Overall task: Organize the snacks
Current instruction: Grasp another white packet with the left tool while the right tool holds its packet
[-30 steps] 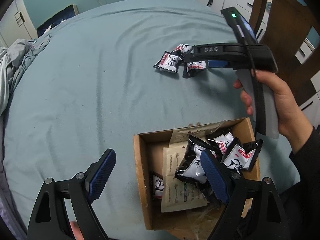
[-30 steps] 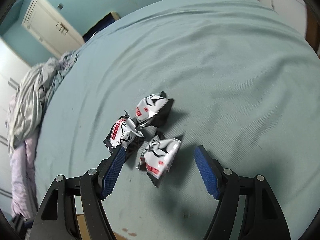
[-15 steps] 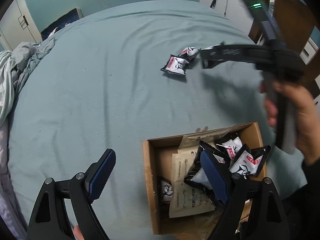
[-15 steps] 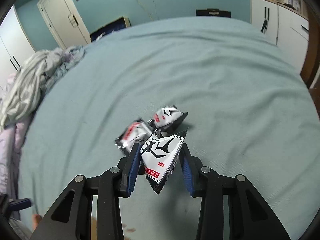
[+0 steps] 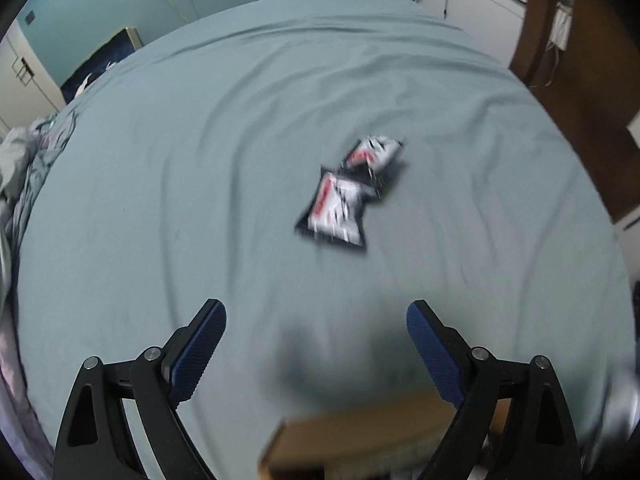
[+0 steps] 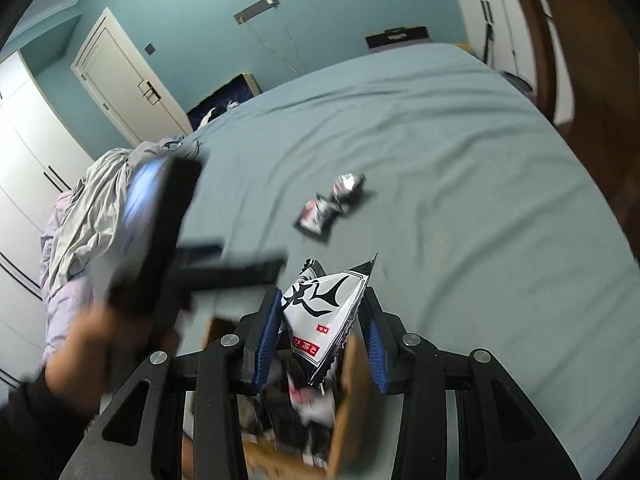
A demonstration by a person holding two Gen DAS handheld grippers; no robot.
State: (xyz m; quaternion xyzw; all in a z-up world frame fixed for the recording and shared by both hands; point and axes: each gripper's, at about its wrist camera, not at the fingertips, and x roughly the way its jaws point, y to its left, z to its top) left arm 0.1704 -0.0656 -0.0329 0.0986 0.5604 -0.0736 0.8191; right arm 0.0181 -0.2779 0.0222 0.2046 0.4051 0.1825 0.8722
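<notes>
Between the blue pads of my right gripper [image 6: 322, 300] hangs a black-and-white snack packet [image 6: 320, 320], gripped above the open cardboard box [image 6: 346, 400], which holds several more packets. Two packets [image 6: 316, 216] [image 6: 350, 184] lie farther out on the teal bed. My left gripper [image 5: 314, 312] hovers over the bedsheet with its jaws opening and nothing between them. Those two packets [image 5: 338, 210] [image 5: 374, 152] lie ahead of it, and the box's rim [image 5: 360, 428] is just behind its fingers. In the right wrist view the left tool is a blur in a hand [image 6: 92, 340].
Crumpled grey bedding [image 6: 92, 200] is piled at the bed's left edge. Dark wooden furniture [image 5: 580, 80] stands along the right side. A white door [image 6: 120, 80] and wardrobes are beyond the bed. The teal sheet [image 5: 160, 200] is wrinkled.
My right gripper closed on one of three packets, lifted it and carried it back over the box. My left gripper moved forward off the box toward the two packets left on the bed.
</notes>
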